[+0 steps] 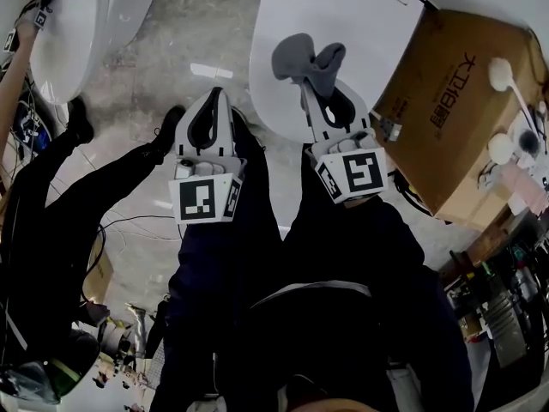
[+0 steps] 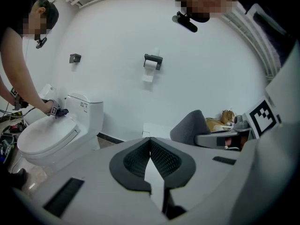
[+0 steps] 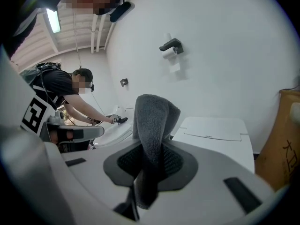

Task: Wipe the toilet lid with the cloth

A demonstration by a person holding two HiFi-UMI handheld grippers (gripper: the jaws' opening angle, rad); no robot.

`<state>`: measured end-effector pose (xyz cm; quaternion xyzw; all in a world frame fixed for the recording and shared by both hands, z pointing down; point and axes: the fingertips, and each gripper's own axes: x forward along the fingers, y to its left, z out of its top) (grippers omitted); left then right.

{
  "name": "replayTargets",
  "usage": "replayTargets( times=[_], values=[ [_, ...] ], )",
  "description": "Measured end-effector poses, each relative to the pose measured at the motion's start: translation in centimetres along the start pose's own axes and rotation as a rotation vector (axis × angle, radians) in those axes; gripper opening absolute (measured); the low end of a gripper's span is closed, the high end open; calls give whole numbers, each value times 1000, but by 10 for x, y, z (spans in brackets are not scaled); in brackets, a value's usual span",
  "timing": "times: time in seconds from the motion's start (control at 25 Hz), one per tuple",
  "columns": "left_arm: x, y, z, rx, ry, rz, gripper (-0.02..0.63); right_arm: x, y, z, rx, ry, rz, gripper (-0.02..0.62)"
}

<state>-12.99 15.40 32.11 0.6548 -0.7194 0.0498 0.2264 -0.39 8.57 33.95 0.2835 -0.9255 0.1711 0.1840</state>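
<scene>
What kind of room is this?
Probably a bathroom test room: one toilet right ahead, a second toilet nearby, a toilet paper holder on the wall. The cardboard box suggests it isn't a home.

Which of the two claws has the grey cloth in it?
The right claw. It is shut on the fluffy grey cloth, which sticks up from between its jaws. The left claw is shut too, but with nothing in it.

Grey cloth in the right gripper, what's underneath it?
The white toilet lid lies below the cloth, which the right gripper holds. The patch of lid directly beneath the cloth is covered, so I cannot tell whether they touch.
</scene>
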Motion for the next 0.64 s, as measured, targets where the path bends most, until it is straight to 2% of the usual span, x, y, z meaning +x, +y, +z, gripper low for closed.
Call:
replayTargets(
  times=[0.64],
  values=[
    [0, 0, 3, 1, 4, 2, 15, -1, -2, 9, -5, -8, -15, 74]
  ],
)
